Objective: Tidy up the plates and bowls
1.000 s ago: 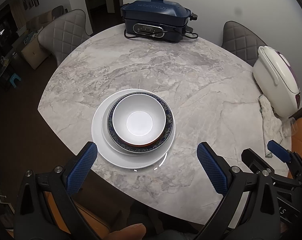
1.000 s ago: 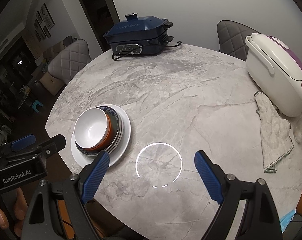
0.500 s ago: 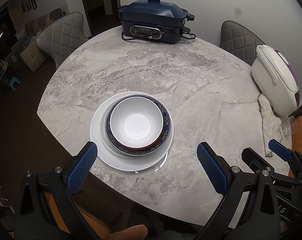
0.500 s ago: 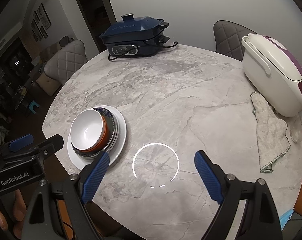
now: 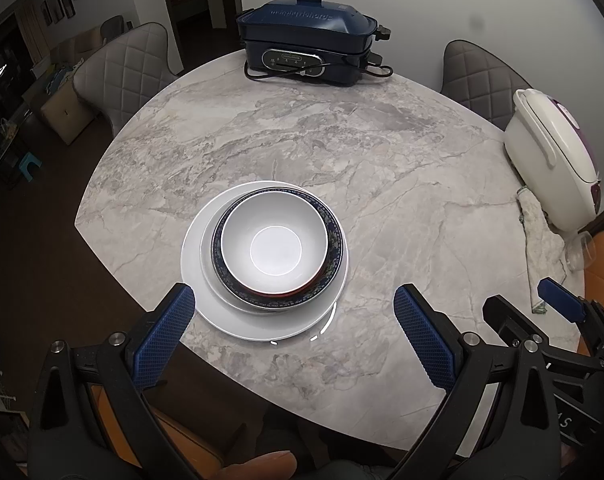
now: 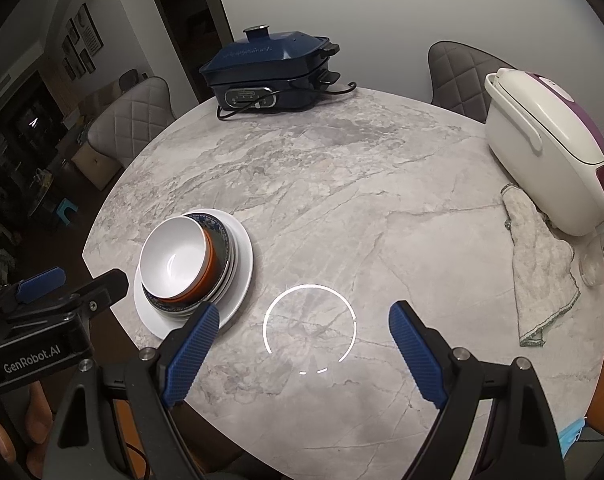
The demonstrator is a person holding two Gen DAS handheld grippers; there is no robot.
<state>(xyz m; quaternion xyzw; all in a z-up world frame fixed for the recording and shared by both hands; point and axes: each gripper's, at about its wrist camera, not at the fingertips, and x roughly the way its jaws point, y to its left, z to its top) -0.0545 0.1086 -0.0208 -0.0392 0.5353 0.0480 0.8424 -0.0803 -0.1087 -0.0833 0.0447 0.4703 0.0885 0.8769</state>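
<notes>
Hovering released, my left gripper [image 5: 290, 328] faces the white bowl [image 5: 275, 244] nested on stacked round plates [image 5: 262, 320] just beyond its fingertips — nearer than my right gripper [image 6: 300, 344], also released, with the stack to its left.

A round grey marble tabletop [image 5: 382, 160] carries everything here. At its far edge sits a dark blue electric cooker [image 5: 308, 38] with a lidded top, its black cord [image 5: 376, 71] coiled just beside it. On the tabletop's right edge stands a white and purple rice cooker [image 6: 550, 144]. A crumpled white cloth [image 6: 542, 276] lies against the rice cooker's near side, and a clear glass [image 6: 600, 260] lies tipped just beside the cloth. 2 grey quilted chairs [image 5: 122, 72] stand behind the tabletop, 1 to the left and 1 to the right.
</notes>
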